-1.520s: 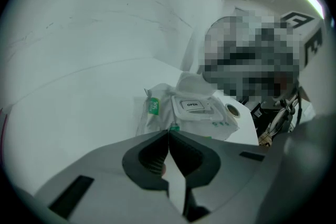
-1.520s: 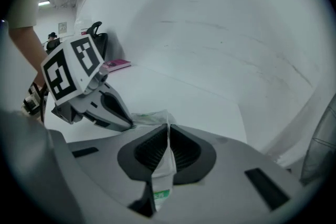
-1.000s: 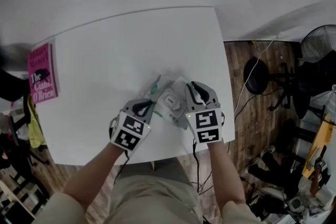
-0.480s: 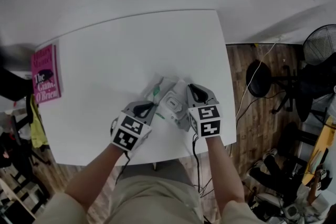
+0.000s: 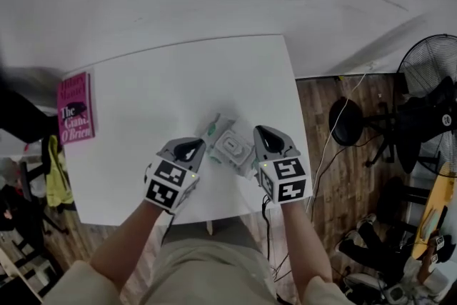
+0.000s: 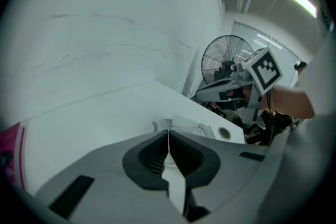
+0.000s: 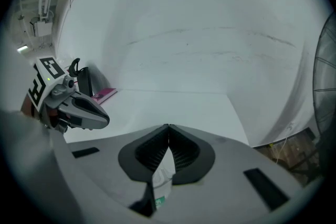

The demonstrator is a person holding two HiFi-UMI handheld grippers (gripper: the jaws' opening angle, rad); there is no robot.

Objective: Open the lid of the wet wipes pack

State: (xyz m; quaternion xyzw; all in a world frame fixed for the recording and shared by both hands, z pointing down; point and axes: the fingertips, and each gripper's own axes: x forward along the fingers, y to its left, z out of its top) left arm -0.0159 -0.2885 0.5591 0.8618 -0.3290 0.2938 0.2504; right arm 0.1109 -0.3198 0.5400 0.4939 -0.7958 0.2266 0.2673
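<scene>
The wet wipes pack, pale with a green mark and a white lid on top, hangs between my two grippers over the near part of the white table. My left gripper is shut on the pack's left end; in the left gripper view its tips meet at the pack's seam. My right gripper is shut on the right end. In the right gripper view, clear wrapper with a green label shows between the closed jaws. The lid looks shut.
A pink book lies at the table's left edge. On the wood floor to the right stand a black stool and a fan. The table's near edge runs just under my hands.
Both grippers have risen, and the pack has come up off the table with them. The right gripper's jaws have closed onto the pack's right end.
</scene>
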